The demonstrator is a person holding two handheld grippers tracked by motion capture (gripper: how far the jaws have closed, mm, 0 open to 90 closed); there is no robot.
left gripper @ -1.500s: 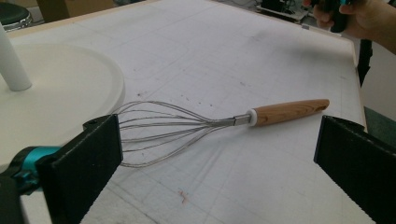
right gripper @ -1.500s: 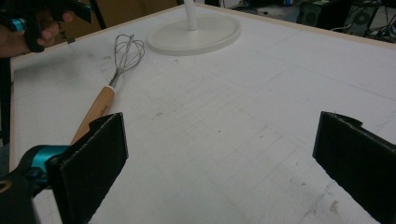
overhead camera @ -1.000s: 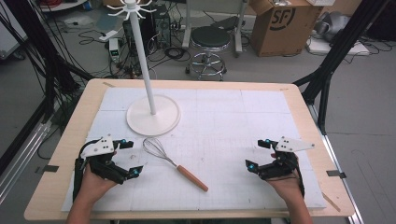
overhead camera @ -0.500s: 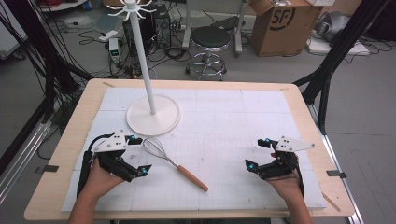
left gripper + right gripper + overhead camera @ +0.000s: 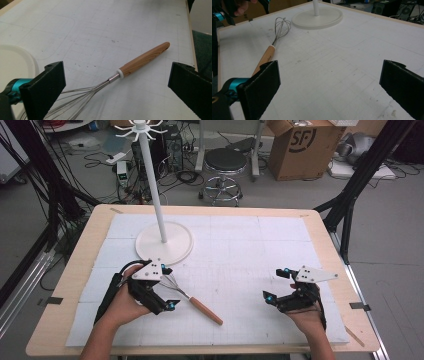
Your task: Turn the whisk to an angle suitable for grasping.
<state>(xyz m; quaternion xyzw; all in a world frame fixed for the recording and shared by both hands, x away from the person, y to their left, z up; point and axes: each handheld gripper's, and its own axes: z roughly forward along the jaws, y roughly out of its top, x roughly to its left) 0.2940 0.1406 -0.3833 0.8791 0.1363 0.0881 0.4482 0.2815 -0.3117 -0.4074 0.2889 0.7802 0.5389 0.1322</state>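
The whisk (image 5: pixel 189 296) lies flat on the white mat (image 5: pixel 250 260). Its wire head is just under your left gripper (image 5: pixel 169 287), and its wooden handle (image 5: pixel 143 58) points away from it, toward your right gripper (image 5: pixel 278 284). The 2 jaws of your left gripper are spread wide, with the wires low between them and touching neither jaw. Your right gripper is well apart from the whisk, and its 2 jaws are also spread, over bare mat. The white stand (image 5: pixel 164 242) is just beyond your left gripper.
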